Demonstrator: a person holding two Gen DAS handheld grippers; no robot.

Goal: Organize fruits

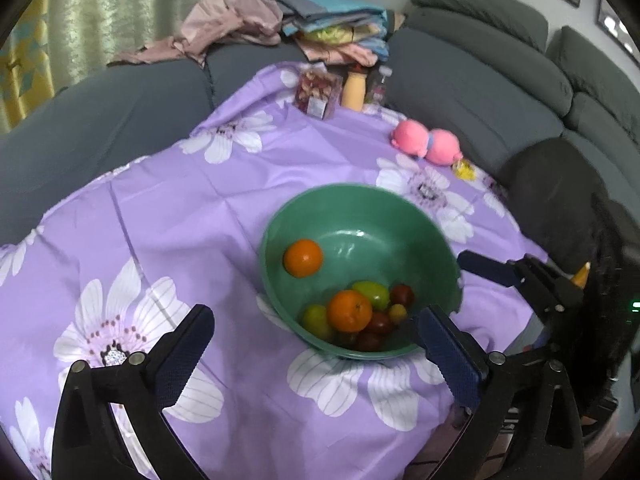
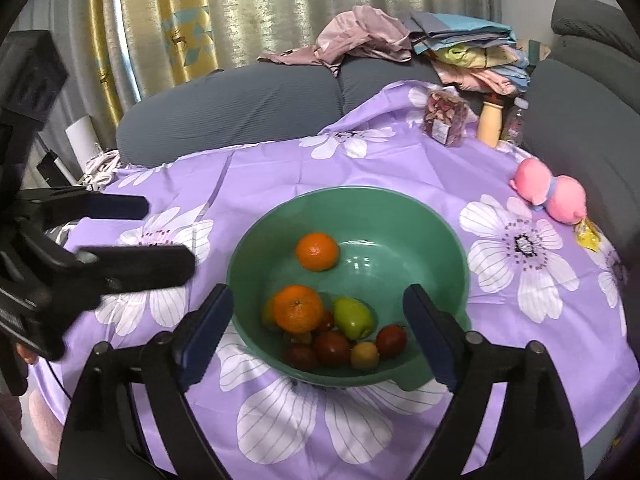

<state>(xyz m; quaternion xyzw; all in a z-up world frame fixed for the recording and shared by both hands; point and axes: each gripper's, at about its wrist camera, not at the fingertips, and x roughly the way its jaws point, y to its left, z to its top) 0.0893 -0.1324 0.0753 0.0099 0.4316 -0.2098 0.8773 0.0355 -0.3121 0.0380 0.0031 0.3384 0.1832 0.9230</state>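
With the jaws of both the right gripper [image 2: 318,330] and left gripper [image 1: 316,340] apart and empty, the smooth round fruits [image 2: 328,328] heaped in the glossy green bowl [image 2: 440,216] could roll if nudged, or the bowl skid on the slick floral cloth [image 2: 260,176] draping the table.

left hand-held gripper [image 1: 316,324] agape, right hand-held gripper [image 2: 318,306] agape
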